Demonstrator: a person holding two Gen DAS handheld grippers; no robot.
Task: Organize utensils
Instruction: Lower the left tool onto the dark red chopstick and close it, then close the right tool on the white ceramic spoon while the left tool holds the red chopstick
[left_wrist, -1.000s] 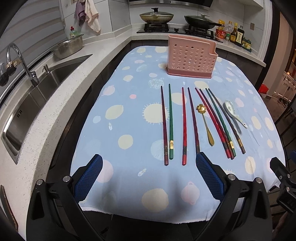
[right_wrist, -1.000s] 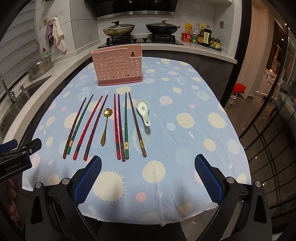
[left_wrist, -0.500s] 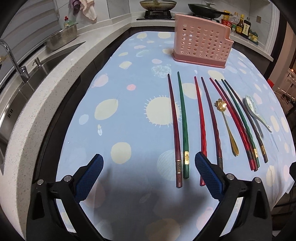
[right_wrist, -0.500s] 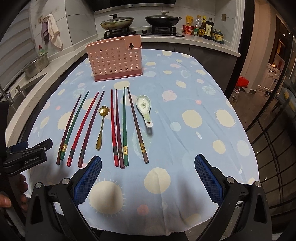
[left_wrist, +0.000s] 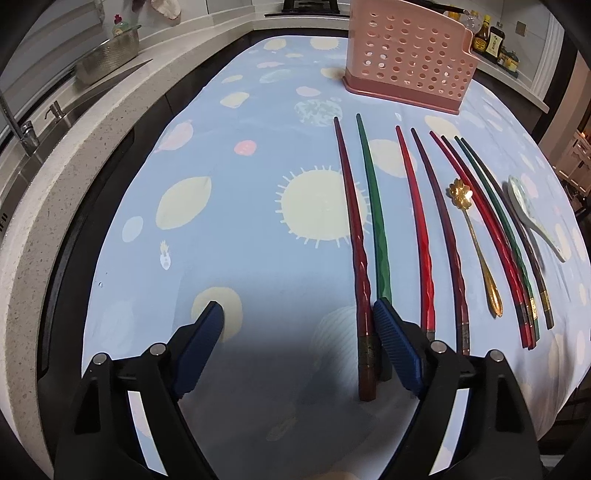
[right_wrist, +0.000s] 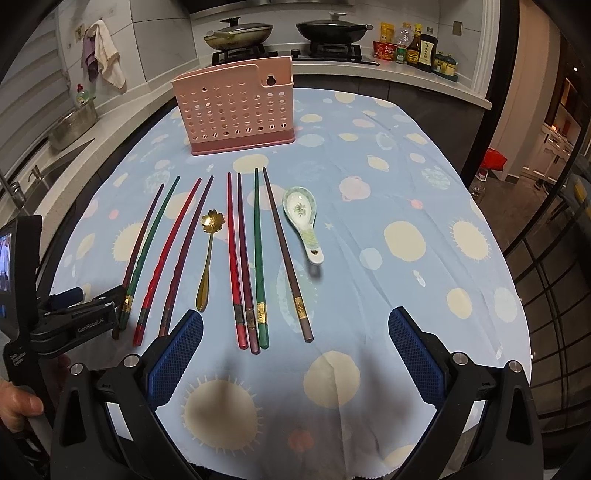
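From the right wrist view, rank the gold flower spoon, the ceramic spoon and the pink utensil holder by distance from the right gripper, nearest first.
Measured from the right gripper, jaws wide open with nothing between them:
1. Gold flower spoon: left of centre, its handle end close to the left finger.
2. Ceramic spoon: right of the chopsticks, farther up the cloth.
3. Pink utensil holder: upright at the far end of the table.

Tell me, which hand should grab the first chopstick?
Left, probably. The left gripper is down at the table, its closing jaws around the dark red chopstick. The right gripper hangs open over bare cloth.
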